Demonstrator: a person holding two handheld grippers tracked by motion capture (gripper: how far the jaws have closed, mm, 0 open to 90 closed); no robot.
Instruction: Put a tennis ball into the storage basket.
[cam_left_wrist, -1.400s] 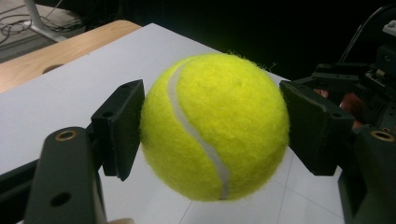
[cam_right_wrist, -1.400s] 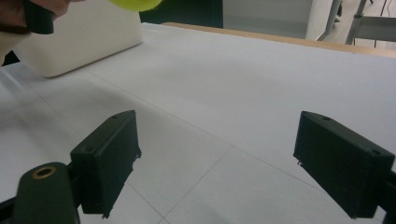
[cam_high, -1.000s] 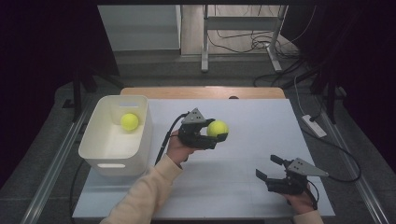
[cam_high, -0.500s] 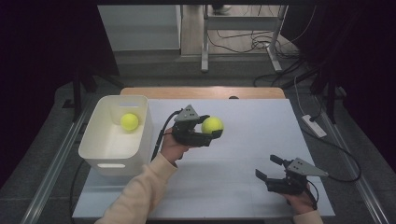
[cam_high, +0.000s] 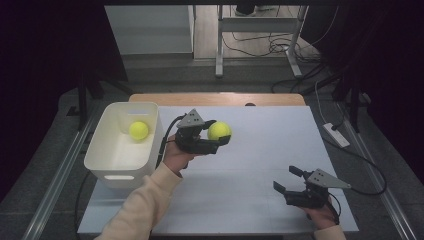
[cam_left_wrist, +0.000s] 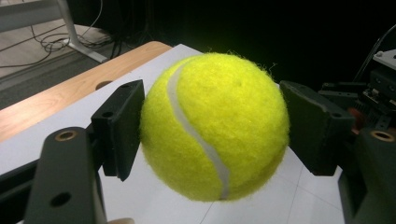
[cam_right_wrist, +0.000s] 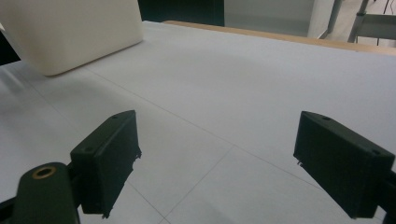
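Left tool: shifted leftward across the worktop toward the white bin in the high view, and slightly up; a second ago it sat nearer the middle of the white sheet.
Held ball: travelled with the left tool, clamped between its pads, and ended closer to the bin's right wall than before, though apart from it.
Left forearm: swung with the hand, so the sleeve leaned more toward the bin side.
Left hand: ended just beside the bin's right wall, where earlier a gap of bare sheet lay between them.
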